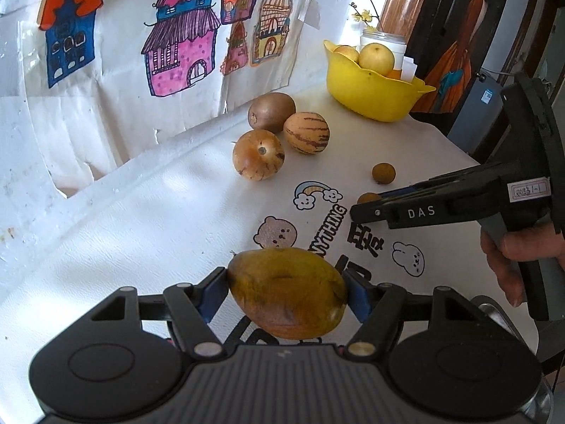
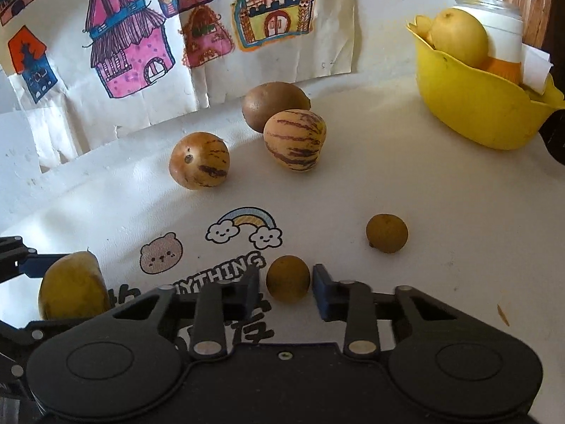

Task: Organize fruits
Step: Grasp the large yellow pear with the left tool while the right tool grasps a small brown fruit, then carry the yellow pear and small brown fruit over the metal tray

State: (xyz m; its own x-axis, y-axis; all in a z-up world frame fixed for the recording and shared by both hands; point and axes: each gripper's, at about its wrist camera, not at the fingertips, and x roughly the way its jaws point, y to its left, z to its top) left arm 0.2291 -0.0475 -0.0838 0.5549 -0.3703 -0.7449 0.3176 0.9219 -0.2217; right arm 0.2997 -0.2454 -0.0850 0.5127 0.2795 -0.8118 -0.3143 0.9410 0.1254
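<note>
My left gripper (image 1: 286,291) is shut on a yellow-brown mango (image 1: 286,304), held crosswise between its blue pads just above the white cloth. In the right wrist view the same mango (image 2: 72,288) shows at the far left. My right gripper (image 2: 286,282) has its pads against both sides of a small brown longan (image 2: 287,278) that rests on the cloth. A second longan (image 2: 386,233) lies loose to the right of it. Further back lie a kiwi (image 2: 275,104) and two striped pepino melons (image 2: 295,139) (image 2: 199,160). A yellow bowl (image 2: 469,106) with pale round fruit stands at the back right.
Children's drawings of houses (image 1: 180,35) hang on the wall behind the table. A white jar with yellow flowers (image 1: 383,40) stands behind the bowl (image 1: 367,95). The table edge (image 1: 469,155) runs along the right. A hand (image 1: 508,258) grips the right tool's handle.
</note>
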